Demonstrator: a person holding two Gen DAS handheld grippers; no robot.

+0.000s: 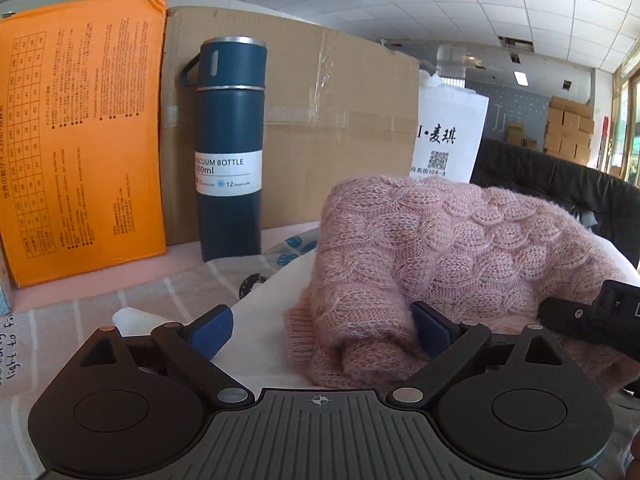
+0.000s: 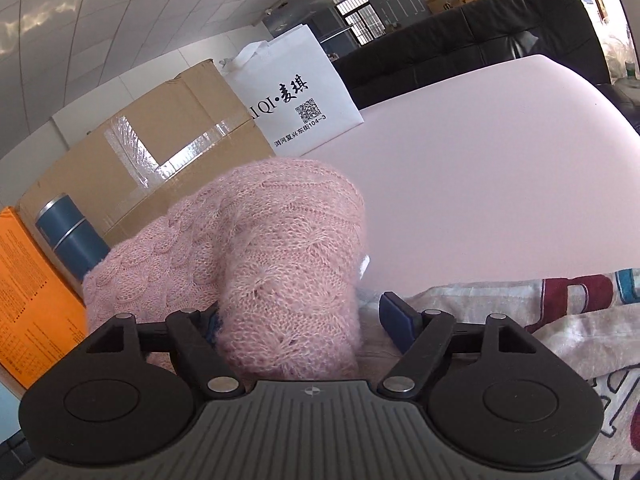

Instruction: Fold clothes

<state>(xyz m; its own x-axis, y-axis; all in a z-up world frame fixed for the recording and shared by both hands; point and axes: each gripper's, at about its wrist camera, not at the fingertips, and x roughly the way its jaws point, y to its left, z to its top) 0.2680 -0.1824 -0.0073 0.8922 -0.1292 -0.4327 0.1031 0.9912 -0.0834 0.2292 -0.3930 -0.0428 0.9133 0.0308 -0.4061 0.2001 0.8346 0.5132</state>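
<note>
Both tongs are standing wide apart. The fluffy pink knitted sweater is lying bunched between the left tongs and the right tongs.

left hand-held gripper: jaws spread wide | right hand-held gripper: jaws spread wide

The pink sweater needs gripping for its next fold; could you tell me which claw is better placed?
Probably the right claw: a roll of the pink sweater fills its open jaws. The left claw, also open, has only the hem beside one finger.
</note>
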